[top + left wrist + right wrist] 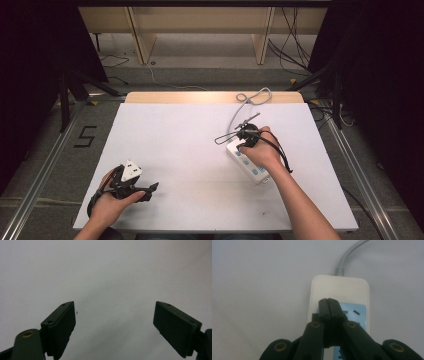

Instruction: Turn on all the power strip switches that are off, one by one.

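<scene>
- Tongs on the left lie low at the near left of the white surface, held in the person's left hand; a small white block sits on top of the tool.
- In the left gripper view these left tongs stand wide apart with nothing between them, just bare white surface ahead and a tiny dark speck beside the left jaw.
- Right tongs are gripped by the right hand, well apart from the left ones across the surface.
- In the right gripper view the right tongs are pressed fully together, holding nothing, with their tips over the power strip.
- The white power strip lies directly beneath the right tongs, its blue socket panel partly hidden behind them.
- Its grey cord leaves the strip's end beyond the tongs' tips, and in the high view the cord runs to a loop at the far edge of the surface.
</scene>
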The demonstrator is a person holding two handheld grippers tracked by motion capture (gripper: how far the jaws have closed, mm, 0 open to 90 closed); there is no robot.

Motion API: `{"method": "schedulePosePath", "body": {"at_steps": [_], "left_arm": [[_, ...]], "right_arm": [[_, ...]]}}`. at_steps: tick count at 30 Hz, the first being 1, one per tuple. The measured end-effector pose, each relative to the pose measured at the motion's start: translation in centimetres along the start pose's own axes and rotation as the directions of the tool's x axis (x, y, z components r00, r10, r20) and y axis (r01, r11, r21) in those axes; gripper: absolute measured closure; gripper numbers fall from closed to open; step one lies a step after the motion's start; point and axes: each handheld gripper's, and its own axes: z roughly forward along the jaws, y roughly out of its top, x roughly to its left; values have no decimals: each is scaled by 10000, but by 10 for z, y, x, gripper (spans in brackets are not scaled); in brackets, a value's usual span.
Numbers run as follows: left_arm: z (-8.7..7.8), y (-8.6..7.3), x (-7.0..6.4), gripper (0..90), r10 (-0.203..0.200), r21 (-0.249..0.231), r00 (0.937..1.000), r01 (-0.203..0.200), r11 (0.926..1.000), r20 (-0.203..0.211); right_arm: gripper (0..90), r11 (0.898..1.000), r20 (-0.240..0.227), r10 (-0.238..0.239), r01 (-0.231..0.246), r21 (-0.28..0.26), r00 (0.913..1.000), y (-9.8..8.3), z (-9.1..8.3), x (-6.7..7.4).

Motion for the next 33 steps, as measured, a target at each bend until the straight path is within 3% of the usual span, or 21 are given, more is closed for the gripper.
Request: {"method": "schedulePosePath", "body": {"at_steps": [10,33], "left_arm": [[0,0,0,180,41,22,10000,-41,10000,19],[1,0,0,180,29,34,10000,-29,10000,43]], "right_arm": [[900,9990,-66,-8,11,444,10000,2,8,1],[900,9966,-15,-58,59,818,10000,9,11,4]]}}
